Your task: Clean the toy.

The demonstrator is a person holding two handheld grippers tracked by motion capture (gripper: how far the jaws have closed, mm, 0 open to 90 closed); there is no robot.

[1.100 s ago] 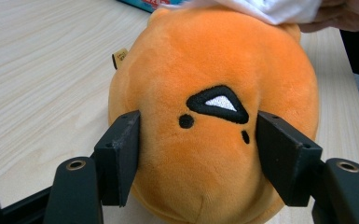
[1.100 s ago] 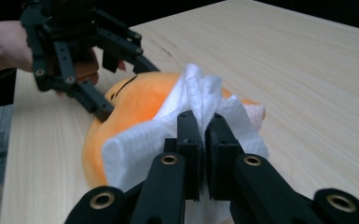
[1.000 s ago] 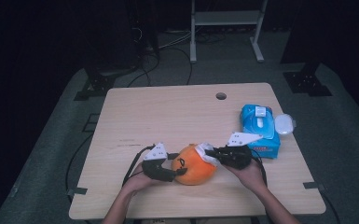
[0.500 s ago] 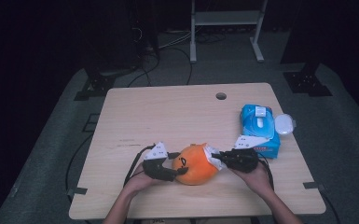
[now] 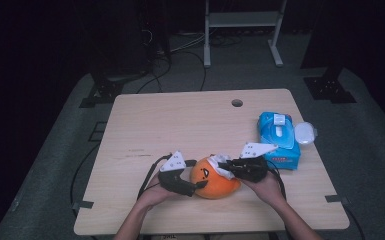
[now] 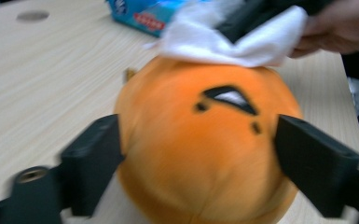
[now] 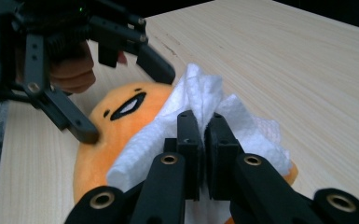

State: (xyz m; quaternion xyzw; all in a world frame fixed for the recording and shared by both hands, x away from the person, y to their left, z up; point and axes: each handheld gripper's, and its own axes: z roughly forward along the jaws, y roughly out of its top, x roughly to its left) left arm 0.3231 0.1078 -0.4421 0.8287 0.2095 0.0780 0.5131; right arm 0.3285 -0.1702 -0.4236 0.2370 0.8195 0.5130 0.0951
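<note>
An orange plush toy [image 5: 215,180] with a drawn face lies near the table's front edge. My left gripper [image 5: 196,185] sits at its left side. Its jaws have just been opening and stand wide on either side of the plush [image 6: 200,154], not squeezing it. My right gripper [image 5: 228,168] comes in from the right, shut on a crumpled white tissue [image 5: 221,162]. The tissue [image 7: 200,98] rests on top of the plush [image 7: 116,121]. The right gripper view also has the left gripper [image 7: 128,105] spread around the toy's far side.
A blue pack of wipes [image 5: 279,140] lies at the table's right, just behind my right hand, with a white oval lid [image 5: 306,133] beside it. A round cable hole [image 5: 237,103] sits near the far edge of the wooden table [image 5: 180,125].
The left gripper's jaws have spread apart around the plush. The right gripper with the tissue has stayed on the toy's top.
</note>
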